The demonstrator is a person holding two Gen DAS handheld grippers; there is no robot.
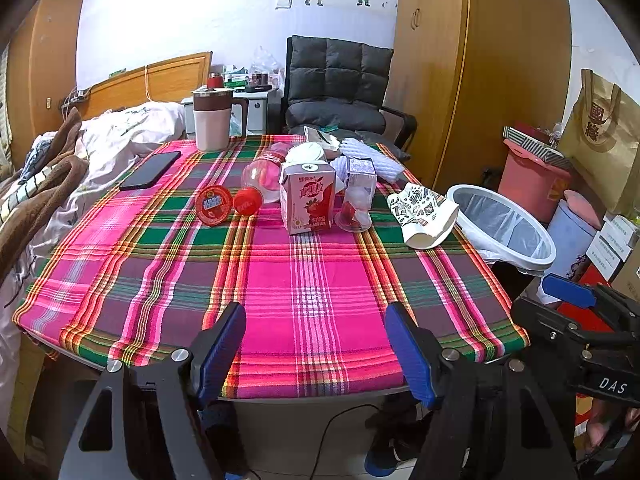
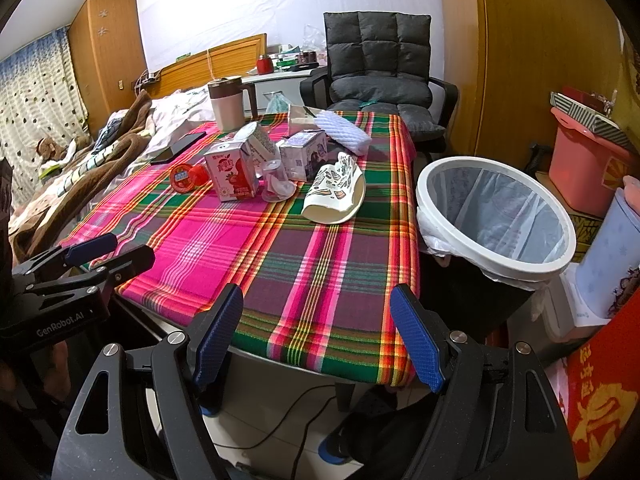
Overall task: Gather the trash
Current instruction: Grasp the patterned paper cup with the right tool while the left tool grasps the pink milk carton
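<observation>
Lying mid-table on plaid cloth (image 1: 304,280): milk carton (image 1: 307,202), plastic bottle (image 1: 262,178), crushed paper cup (image 2: 334,190). Lined bin (image 2: 496,216) beside table. Left gripper (image 1: 316,344), right gripper (image 2: 316,332): fingers spread, empty.

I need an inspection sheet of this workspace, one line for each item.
Surface: table under plaid cloth, near half bare.
Job's things: milk carton, plastic bottle, jelly cup, crushed paper cup, clear cup; lined bin beside the table, looks empty.
Clutter: phone, jug.
Grippers: left gripper and right gripper open, holding nothing.
Cables: black cable on the floor.
Surroundings: bed, chair, wardrobe.
</observation>
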